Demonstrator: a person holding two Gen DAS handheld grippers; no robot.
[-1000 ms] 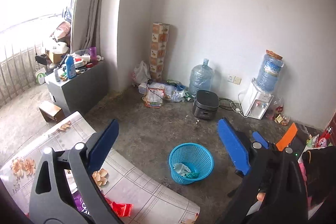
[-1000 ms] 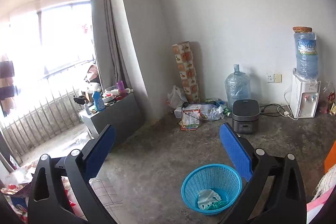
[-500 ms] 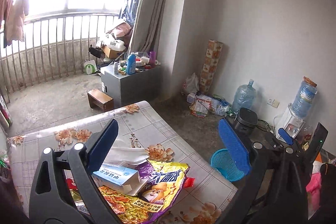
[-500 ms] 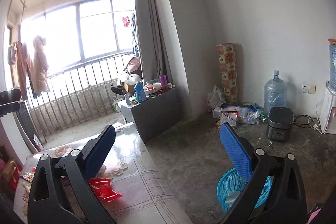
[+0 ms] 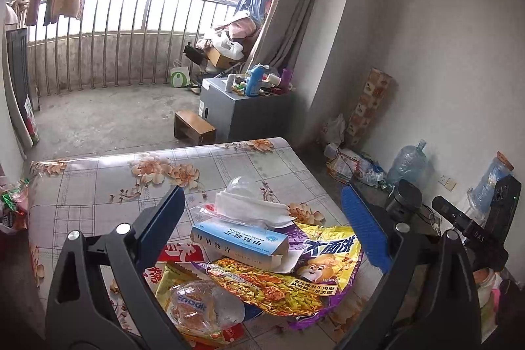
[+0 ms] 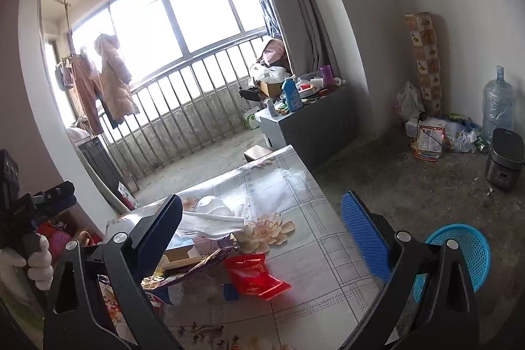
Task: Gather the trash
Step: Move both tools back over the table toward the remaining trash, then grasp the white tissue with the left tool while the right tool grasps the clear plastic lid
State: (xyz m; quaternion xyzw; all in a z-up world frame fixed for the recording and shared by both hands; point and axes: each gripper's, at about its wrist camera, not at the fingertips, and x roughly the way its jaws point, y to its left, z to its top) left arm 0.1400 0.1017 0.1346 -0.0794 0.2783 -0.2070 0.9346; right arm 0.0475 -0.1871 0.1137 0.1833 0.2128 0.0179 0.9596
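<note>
Left wrist view: the left gripper (image 5: 262,228) stands wide, its blue pads far apart and nothing between them, hovering above a heap of litter on the table (image 5: 98,182). Directly under it lie a blue-and-white carton (image 5: 239,240), a crumpled white tissue (image 5: 249,205), a clear plastic cup (image 5: 241,184), a purple-and-yellow snack bag (image 5: 325,255) and, nearest the camera, a clear wrapper with bread inside (image 5: 200,307). A red packet (image 5: 178,253) peeks out beside the carton.

From the right wrist view, the right gripper (image 6: 262,225) is likewise spread wide and empty, aimed at the table edge where a red wrapper (image 6: 254,276) lies apart from the main pile, with a small blue scrap (image 6: 231,291) just beside it. Further out, the blue basket (image 6: 466,248) sits on the floor past the table's corner; its contents cannot be made out here.

Judging from this, little of the job looks finished: the whole heap is on the table and neither claw carries anything. What is left, by my reading, is picking each piece up and dropping it into the basket, the loose red wrapper being the easiest first target for the right side.
</note>
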